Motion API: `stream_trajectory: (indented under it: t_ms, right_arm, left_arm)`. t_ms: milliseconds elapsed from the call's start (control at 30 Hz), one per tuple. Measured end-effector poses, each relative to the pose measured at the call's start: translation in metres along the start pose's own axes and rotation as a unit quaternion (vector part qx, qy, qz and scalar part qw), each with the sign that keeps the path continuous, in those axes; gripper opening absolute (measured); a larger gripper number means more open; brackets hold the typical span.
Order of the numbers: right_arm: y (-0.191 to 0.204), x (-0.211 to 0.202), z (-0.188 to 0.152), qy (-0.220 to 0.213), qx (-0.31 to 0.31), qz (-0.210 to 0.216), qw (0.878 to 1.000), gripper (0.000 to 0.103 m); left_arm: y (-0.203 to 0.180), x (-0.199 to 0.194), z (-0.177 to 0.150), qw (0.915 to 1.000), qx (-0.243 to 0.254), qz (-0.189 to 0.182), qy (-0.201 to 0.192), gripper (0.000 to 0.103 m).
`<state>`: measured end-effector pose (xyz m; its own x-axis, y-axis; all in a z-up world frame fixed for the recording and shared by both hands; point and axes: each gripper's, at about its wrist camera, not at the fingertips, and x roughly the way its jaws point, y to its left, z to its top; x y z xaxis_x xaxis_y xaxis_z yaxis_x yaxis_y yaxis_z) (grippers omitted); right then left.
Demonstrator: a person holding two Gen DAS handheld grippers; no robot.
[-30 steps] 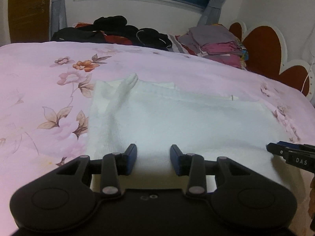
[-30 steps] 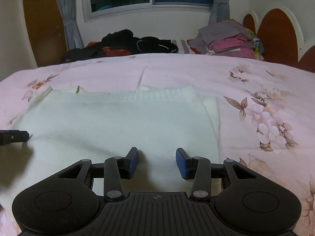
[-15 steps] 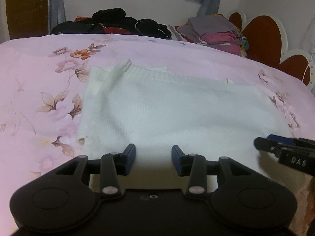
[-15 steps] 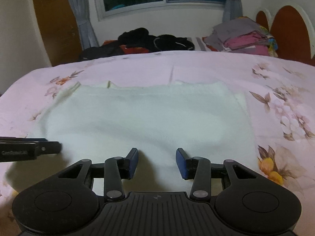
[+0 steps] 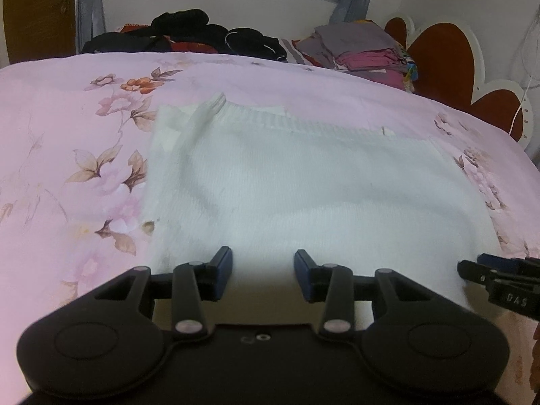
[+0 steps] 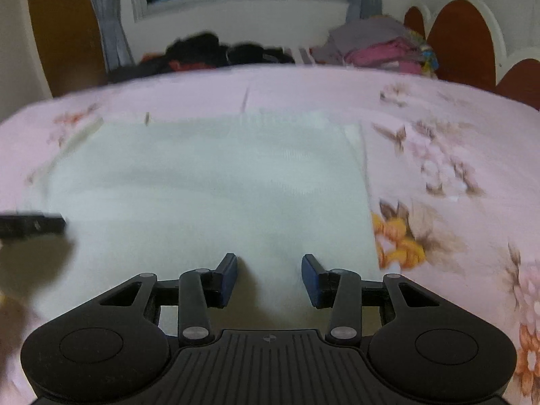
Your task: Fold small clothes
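Note:
A white knitted garment point(image 5: 303, 182) lies flat on the pink floral bedsheet point(image 5: 67, 155), its ribbed hem at the far edge and a sleeve folded along its left side. It also shows in the right wrist view point(image 6: 209, 195). My left gripper point(image 5: 263, 271) is open and empty, just above the garment's near left part. My right gripper point(image 6: 269, 275) is open and empty above the near right part. The right gripper's fingers point(image 5: 499, 278) show at the right edge of the left wrist view; the left gripper's finger point(image 6: 33, 224) shows at the left edge of the right wrist view.
A heap of dark clothes point(image 5: 189, 35) and a stack of folded grey and pink clothes point(image 5: 361, 50) lie at the far side of the bed. A brown and white scalloped headboard point(image 5: 445, 57) stands at the right. A window and curtains are behind.
Both grippers have drawn back toward the garment's near edge and stayed open. The right wrist view has swung left and is blurred with motion.

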<state>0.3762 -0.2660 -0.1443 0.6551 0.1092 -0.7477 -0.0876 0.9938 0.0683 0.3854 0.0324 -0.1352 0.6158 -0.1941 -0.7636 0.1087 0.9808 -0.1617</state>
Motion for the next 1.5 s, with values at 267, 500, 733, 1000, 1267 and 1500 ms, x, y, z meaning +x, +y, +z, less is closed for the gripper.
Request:
stream_trajectory:
  t_ms: [267,500,733,1000,1267,1500]
  right_arm:
    - [0.009,-0.013,-0.013,0.002,0.001,-0.003,1.000,0.043]
    - [0.014,-0.022,-0.017,0.003,0.006,-0.007,1.000,0.043]
    - [0.021,-0.025,-0.018,0.003,0.010,-0.007,1.000,0.043]
    - [0.037,-0.034,-0.014,0.001,0.024,0.019,1.000,0.043]
    - [0.059,-0.041,-0.002,-0.011,0.006,0.042,0.999,0.043]
    - [0.077,-0.036,0.001,-0.011,-0.001,0.062,0.998,0.043]
  left_arm:
    - [0.003,-0.021,-0.026,0.9998,0.018,-0.008,0.004,0.041]
    - [0.004,-0.029,-0.034,0.9994,0.032,-0.006,0.008,0.043]
    - [0.009,-0.035,-0.032,0.9996,0.010,-0.015,0.021,0.044]
    - [0.018,-0.051,-0.029,0.9996,-0.016,-0.019,0.010,0.055]
    - [0.041,-0.066,-0.031,0.9968,-0.075,-0.024,0.010,0.063]
    - [0.060,-0.069,-0.042,0.9916,-0.121,-0.032,0.033,0.064]
